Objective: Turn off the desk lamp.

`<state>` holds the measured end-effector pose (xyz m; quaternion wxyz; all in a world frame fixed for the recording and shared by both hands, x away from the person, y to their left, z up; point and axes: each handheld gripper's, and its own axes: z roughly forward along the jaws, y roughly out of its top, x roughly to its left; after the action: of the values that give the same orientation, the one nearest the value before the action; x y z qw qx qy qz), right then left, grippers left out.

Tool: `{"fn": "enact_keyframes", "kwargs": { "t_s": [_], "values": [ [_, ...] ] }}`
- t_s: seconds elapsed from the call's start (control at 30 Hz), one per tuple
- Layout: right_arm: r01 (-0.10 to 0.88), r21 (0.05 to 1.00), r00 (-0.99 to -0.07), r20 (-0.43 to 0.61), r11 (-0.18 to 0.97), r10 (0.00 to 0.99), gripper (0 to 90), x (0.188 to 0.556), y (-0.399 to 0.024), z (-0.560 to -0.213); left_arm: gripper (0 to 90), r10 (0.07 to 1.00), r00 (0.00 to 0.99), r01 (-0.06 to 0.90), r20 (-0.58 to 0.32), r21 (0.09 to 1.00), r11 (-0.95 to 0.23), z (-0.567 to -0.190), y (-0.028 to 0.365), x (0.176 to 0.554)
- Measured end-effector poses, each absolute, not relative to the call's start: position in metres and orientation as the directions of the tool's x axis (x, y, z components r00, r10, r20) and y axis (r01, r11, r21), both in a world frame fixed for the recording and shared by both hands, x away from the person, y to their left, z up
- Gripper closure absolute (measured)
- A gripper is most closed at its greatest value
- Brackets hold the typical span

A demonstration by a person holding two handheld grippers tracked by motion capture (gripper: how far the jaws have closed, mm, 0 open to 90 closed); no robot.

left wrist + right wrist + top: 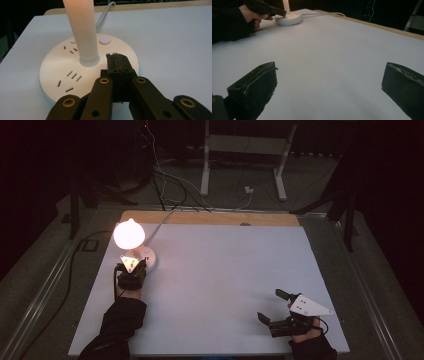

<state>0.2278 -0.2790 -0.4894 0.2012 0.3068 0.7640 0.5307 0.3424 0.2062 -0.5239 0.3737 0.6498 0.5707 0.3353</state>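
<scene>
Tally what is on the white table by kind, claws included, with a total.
Lit lamp on a round socket base: 1
Lamp cable: 1
Hand-held claws: 2, the left claw shut with its tips on the base, the right claw open above the bare table
Total: 4

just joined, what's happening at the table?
A person works a lit lamp at the table's far left corner. The left gripper, jaws shut, has its tip on the lamp's round white base, just short of the button glowing blue. The right gripper rests open near the front right edge, with nothing between its jaws.
</scene>
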Motion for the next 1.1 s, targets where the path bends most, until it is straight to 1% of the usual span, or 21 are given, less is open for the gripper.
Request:
{"fn": "enact_keyframes", "kwargs": {
  "t_s": [0.47,0.77,0.83,0.93,1.1],
  "values": [
    [0.258,0.934,-0.731,0.021,0.248,0.682,0.0,0.228,-0.279,-0.489,90.0,0.993,0.12,0.494,0.014,0.867,-0.072,-0.524,0.206,0.343],
    [0.261,0.932,-0.732,0.021,0.252,0.681,0.0,0.228,-0.279,-0.49,90.0,0.99,0.138,0.494,0.03,0.865,-0.095,-0.525,0.207,0.344],
    [0.262,0.932,-0.732,0.022,0.252,0.68,0.0,0.228,-0.278,-0.49,90.0,0.991,0.131,0.5,0.011,0.863,-0.076,-0.523,0.208,0.343],
    [0.26,0.933,-0.731,0.022,0.249,0.682,0.0,0.228,-0.279,-0.49,90.0,0.988,0.154,0.469,0.009,0.88,-0.081,-0.519,0.206,0.341],
    [0.262,0.933,-0.73,0.024,0.247,0.683,0.0,0.228,-0.28,-0.49,90.0,0.988,0.151,0.415,0.016,0.907,-0.078,-0.503,0.203,0.334]
  ]
}}
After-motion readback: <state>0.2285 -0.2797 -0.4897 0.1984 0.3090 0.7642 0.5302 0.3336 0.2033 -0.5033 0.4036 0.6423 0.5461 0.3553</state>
